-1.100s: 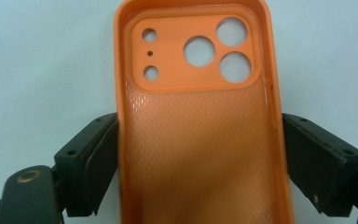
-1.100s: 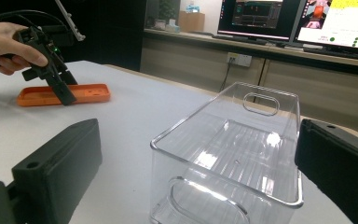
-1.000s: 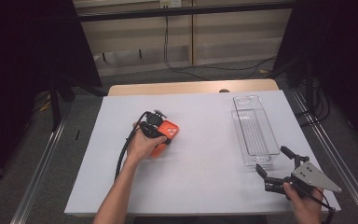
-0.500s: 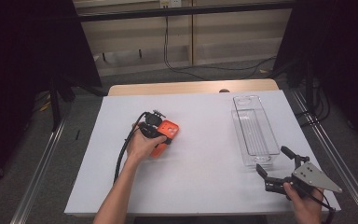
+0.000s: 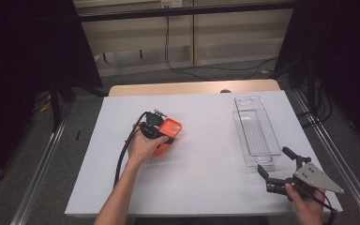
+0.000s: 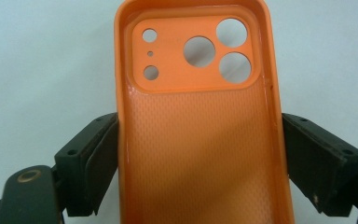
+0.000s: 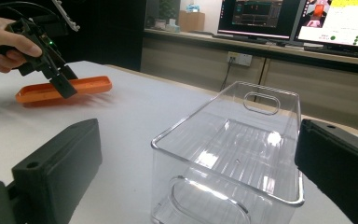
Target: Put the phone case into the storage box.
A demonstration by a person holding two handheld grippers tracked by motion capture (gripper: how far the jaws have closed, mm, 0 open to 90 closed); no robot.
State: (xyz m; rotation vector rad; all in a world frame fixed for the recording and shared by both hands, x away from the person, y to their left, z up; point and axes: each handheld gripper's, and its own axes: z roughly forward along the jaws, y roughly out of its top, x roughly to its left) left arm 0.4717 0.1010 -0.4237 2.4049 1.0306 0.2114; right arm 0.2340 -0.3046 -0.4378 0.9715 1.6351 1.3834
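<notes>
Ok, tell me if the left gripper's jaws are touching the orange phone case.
Touching: in the left gripper view, the left gripper has both jaws pressed against the orange phone case long edges.

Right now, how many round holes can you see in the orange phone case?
6. On the orange rubbery phone case, three big holes cluster at the upper right, two smaller ones and one tiny one sit at the upper left. The case's lower end is cut off, so more may hide.

Orange phone case point(image 6: 200, 140), dimpled inside; clear bin point(image 5: 255, 133); white table point(image 5: 206, 187).
</notes>
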